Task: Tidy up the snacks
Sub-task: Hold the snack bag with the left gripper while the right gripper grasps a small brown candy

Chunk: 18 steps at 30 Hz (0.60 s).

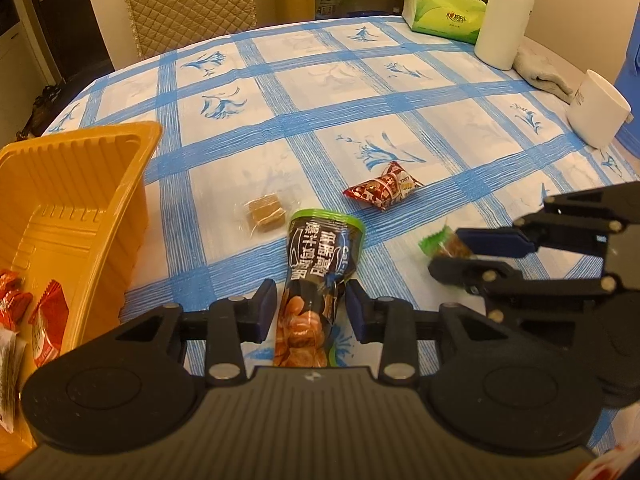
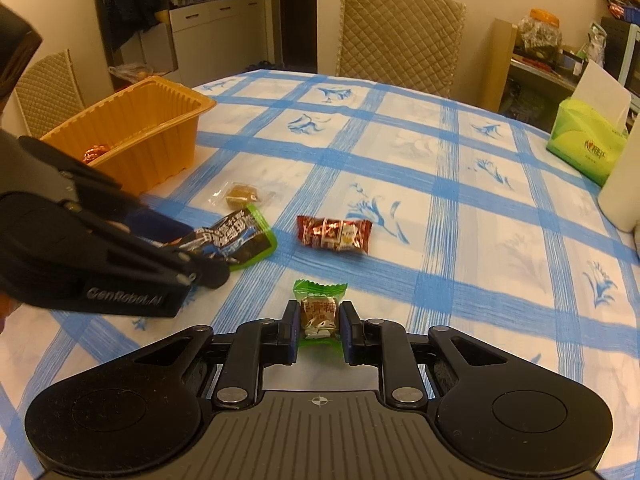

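My left gripper (image 1: 311, 305) is shut on a long black snack pouch with a green rim (image 1: 320, 264), which it grips near the pouch's lower end; the pouch also shows in the right wrist view (image 2: 240, 236). My right gripper (image 2: 319, 322) is shut on a small green-wrapped candy (image 2: 319, 312), seen from the left wrist view as well (image 1: 444, 242). A red-brown candy packet (image 1: 382, 186) (image 2: 334, 232) and a clear-wrapped brown sweet (image 1: 264, 210) (image 2: 240, 195) lie on the tablecloth. The orange tray (image 1: 132, 168) (image 2: 160, 136) at the left holds several red-wrapped snacks (image 1: 48, 320).
A green tissue box (image 1: 444, 8) (image 2: 584, 144), a white thermos (image 1: 506, 12), a grey cloth (image 1: 544, 72) and a white mug (image 1: 596, 108) stand at the table's far right. Quilted chairs (image 2: 400, 36) stand beyond the table edge.
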{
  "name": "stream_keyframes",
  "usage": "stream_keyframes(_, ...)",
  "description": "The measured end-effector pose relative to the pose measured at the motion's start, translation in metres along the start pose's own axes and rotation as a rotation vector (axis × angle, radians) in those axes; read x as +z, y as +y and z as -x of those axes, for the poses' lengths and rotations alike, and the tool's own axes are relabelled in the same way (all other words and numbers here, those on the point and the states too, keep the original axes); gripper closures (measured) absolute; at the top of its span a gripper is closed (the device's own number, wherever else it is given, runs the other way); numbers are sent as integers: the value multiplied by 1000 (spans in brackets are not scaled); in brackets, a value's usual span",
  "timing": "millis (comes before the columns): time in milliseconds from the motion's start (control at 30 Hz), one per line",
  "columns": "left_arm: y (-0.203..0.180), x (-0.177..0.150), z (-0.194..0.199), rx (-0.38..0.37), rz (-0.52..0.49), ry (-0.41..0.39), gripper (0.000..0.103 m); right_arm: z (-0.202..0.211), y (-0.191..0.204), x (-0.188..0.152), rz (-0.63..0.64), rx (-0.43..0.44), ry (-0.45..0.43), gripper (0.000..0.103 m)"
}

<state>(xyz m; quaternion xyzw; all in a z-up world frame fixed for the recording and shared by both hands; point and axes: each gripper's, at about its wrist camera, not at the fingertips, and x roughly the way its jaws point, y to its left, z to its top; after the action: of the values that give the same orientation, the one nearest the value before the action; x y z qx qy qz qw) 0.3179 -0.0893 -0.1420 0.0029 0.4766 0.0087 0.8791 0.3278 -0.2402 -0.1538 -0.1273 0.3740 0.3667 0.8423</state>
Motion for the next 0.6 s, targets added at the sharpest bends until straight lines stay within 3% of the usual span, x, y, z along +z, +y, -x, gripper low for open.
stream_keyframes(600,-6,-13,15,-16,0,-9,76,3,0,1,-36,5,55,82)
